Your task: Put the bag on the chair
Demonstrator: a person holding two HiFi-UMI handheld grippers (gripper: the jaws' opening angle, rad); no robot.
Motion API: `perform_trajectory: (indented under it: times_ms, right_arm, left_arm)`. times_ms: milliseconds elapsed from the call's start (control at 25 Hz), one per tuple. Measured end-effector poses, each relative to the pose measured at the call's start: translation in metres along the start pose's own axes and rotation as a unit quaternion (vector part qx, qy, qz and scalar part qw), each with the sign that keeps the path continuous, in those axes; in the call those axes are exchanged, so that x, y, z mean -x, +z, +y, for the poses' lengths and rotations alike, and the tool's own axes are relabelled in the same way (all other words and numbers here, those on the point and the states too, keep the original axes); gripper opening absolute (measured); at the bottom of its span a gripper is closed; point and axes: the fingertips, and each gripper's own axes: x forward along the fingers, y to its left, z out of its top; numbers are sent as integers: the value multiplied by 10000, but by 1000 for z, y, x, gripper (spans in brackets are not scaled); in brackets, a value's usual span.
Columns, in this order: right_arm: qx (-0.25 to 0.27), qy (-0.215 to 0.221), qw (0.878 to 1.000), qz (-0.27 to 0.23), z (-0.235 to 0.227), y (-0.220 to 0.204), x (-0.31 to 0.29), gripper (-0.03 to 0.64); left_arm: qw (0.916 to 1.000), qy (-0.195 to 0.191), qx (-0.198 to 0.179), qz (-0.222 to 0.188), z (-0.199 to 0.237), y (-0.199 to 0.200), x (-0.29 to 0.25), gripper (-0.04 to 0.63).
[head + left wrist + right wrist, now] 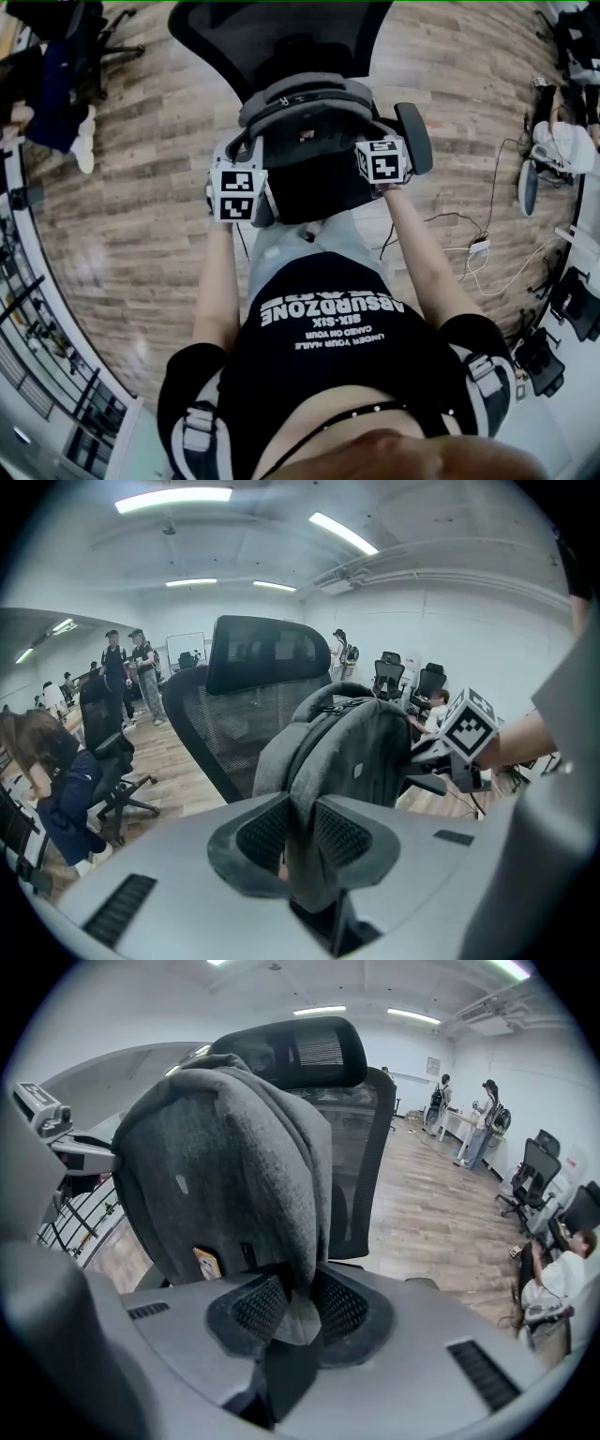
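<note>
A grey backpack [305, 117] hangs between my two grippers, right in front of a black mesh office chair [281, 33]. My left gripper [242, 155] is shut on a fold of the bag's fabric [347, 752], pinched between its pads [267, 832]. On the bag's other side, my right gripper [370, 142] is shut on another fold [225, 1176]. The chair's backrest [361, 1166] and headrest [272, 653] rise just behind the bag. Most of the seat is hidden under the bag, so I cannot tell whether the bag touches it.
The chair's armrest [414, 136] sticks out beside my right gripper. Cables and a power strip [480, 246] lie on the wood floor to the right. Other office chairs [112, 771] and several people [487, 1119] are farther off. A railing [37, 309] runs along the left.
</note>
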Motion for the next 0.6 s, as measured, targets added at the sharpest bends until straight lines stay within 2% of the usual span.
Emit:
perform_trajectory:
  times_ms: [600]
  right_arm:
    - [66,35,9995,316,5,-30,-24,83]
  left_arm:
    - [9993,-30,-94,363,-8,-37,-12,80]
